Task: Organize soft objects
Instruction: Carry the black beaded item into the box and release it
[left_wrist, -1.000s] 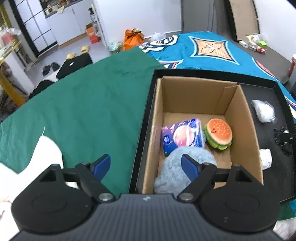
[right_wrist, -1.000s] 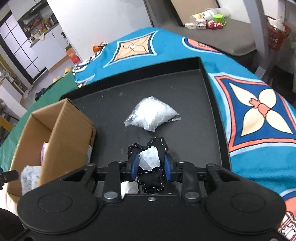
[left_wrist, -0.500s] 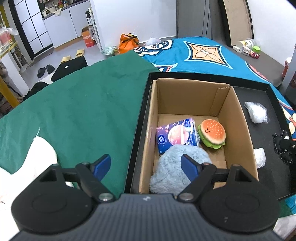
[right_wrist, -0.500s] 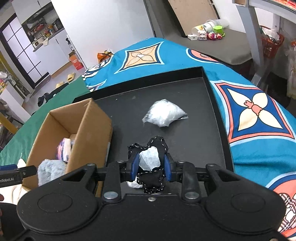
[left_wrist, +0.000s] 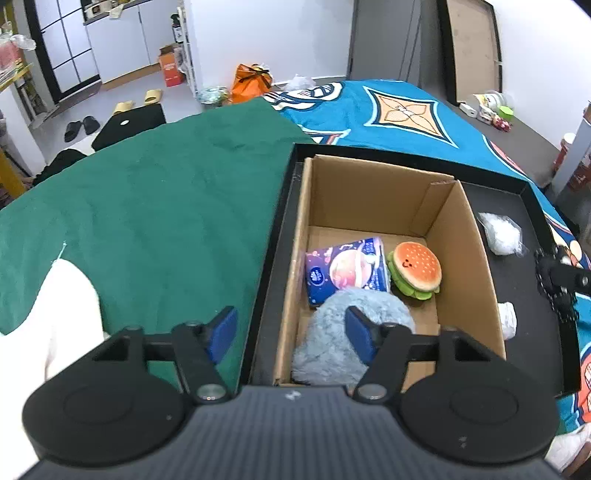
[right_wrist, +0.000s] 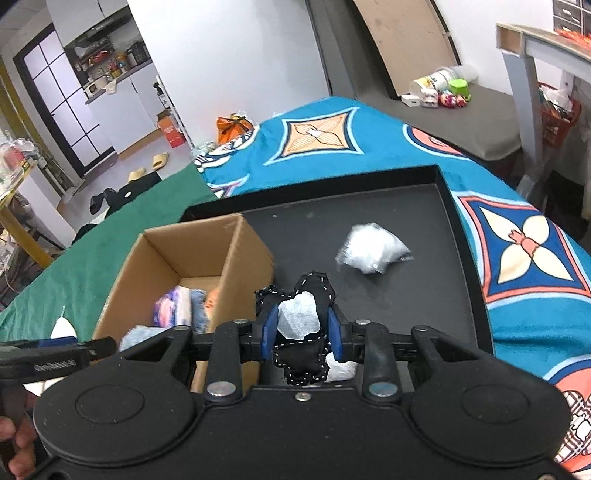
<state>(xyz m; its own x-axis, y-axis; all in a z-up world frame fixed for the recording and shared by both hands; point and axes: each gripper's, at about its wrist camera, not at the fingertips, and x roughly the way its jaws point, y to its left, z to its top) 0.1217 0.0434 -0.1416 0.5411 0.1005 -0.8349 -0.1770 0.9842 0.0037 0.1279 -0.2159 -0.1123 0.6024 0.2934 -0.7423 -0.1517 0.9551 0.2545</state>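
Clamped on a black stitched fabric piece (right_wrist: 301, 354) with a white patch, my right gripper (right_wrist: 300, 330) has lifted it clear of the black tray (right_wrist: 424, 206) over the last second and carried it toward the cardboard box (right_wrist: 243, 254), whose right wall now sits just left of the load. My left gripper (left_wrist: 290, 334) has barely moved; its jaws are closing from a wider spread with nothing pinched between them, the right pad hanging over the blue fluffy plush (left_wrist: 332, 332) without clear contact.

I read that as a plush already dropped off and the next soft item on its way in. Three things already lie in the box: the plush at the near end, a tissue pack (left_wrist: 345, 267) behind it, and a burger toy (left_wrist: 415, 267) against the right wall. The far end of the box floor is bare, so that looks like the place for the fabric.

On the tray outside the box, a clear plastic bag (right_wrist: 371, 249) lies toward the far right corner, and a small white wad (left_wrist: 506, 319) sits close to the box's right wall. What I must clear is that right wall, and my left gripper is parked over the box's near end, so I would keep the two apart.
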